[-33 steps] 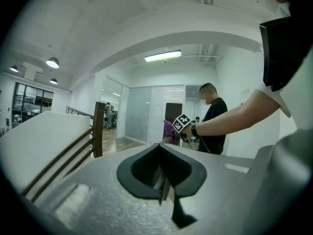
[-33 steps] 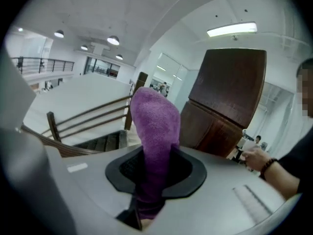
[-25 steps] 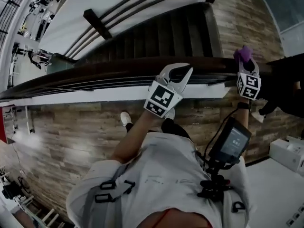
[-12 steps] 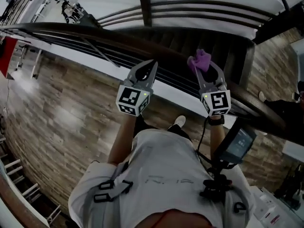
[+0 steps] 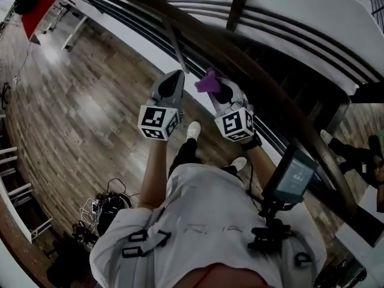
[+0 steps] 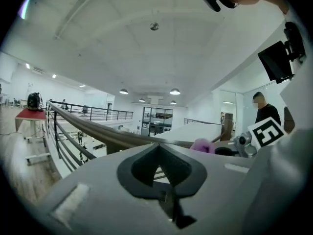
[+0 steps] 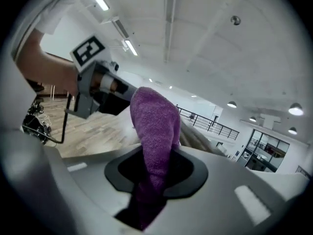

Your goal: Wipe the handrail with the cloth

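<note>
Head view, listed from the left, each place given against the handrail (image 5: 294,125).

- Red table (image 5: 39,11): one, on the floor well away from the handrail's far end.
- My left gripper (image 5: 174,75): one, on the floor side of the handrail and near it. My fingers are together, with nothing between them.
- Cloth (image 5: 208,81): one, purple. It is on the floor side of the handrail, close to it but not on it, and a tuft stands up past my fingertips.
- My right gripper (image 5: 219,87): one, just beside the left and equally near the handrail. My fingers are clamped on the cloth, which runs down between the pads in the right gripper view (image 7: 156,131).
- Shoes: two, white (image 5: 193,129) (image 5: 240,162), on the wooden floor on my side of the handrail.
- Screen (image 5: 293,176): one, mounted on my chest rig, beside the handrail's near stretch.
- Handrail: one, dark brown, running diagonally from upper left to lower right.
</note>
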Motion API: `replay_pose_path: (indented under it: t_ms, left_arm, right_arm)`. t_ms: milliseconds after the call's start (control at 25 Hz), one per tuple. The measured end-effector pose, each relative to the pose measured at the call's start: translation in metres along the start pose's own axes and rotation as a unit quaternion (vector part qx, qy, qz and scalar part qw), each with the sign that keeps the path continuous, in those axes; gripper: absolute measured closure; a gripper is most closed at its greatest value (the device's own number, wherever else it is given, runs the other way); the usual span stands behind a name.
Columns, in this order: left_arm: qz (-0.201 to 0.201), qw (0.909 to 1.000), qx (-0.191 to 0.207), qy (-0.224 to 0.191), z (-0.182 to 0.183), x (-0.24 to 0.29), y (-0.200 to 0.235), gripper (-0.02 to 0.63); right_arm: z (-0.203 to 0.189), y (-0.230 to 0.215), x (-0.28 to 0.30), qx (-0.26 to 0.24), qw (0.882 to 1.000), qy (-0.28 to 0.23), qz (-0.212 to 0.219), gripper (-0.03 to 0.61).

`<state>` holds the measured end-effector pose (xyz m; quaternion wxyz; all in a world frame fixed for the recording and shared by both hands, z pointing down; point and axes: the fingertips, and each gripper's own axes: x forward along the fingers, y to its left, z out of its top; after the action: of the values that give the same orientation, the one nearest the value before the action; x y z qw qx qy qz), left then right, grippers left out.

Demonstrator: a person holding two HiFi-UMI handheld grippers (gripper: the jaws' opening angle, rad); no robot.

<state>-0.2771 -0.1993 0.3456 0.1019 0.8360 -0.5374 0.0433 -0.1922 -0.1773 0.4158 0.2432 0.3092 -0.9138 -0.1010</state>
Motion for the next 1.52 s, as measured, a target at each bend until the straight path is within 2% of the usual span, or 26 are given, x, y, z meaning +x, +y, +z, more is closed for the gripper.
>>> replay_pose_path:
  t_ms: [80,160,280,400,640,720,800,840,1000,1520]
  left_arm:
    - [0.021,0.9997,-0.007,0.005,-0.011,-0.007,0.033,0.615]
    - [0.038,0.9991,-0.015,0.012,-0.022,-0.011,0.061,0.615]
    - [0.055,0.9978,-0.027,0.023,-0.037,-0.014,0.092,0.615]
    - [0.061,0.9970,-0.036,0.031,-0.051,-0.016,0.114,0.615]
    - [0.065,0.9958,-0.054,0.036,-0.065,-0.018,0.136,0.615]
    - [0.061,0.9956,-0.059,0.040,-0.072,-0.016,0.138,0.615]
    - [0.057,0.9955,-0.061,0.045,-0.084,-0.016,0.139,0.615]
    - [0.055,0.9956,-0.060,0.048,-0.089,-0.016,0.138,0.615]
    - [0.045,0.9960,-0.059,0.051,-0.088,-0.012,0.134,0.614]
    - [-0.008,0.9976,-0.037,0.058,-0.070,0.002,0.094,0.614]
  right_arm:
    - [-0.013,0.011,0.052,-0.017,1.000,0.019,0.000,0.476]
    - [-0.028,0.009,0.103,-0.019,0.999,0.045,-0.018,0.476]
    - [-0.050,-0.009,0.173,-0.041,0.994,0.083,-0.061,0.477]
    - [-0.073,-0.026,0.232,-0.065,0.986,0.129,-0.081,0.477]
    - [-0.092,-0.033,0.320,-0.091,0.977,0.187,-0.045,0.477]
    - [-0.106,-0.032,0.338,-0.091,0.971,0.219,-0.034,0.476]
    - [-0.127,-0.024,0.347,-0.084,0.967,0.242,-0.019,0.476]
    - [-0.133,-0.019,0.349,-0.075,0.968,0.238,-0.009,0.479]
    - [-0.131,-0.016,0.342,-0.055,0.972,0.227,0.007,0.479]
    - [-0.162,-0.012,0.260,-0.044,0.966,0.254,-0.025,0.479]
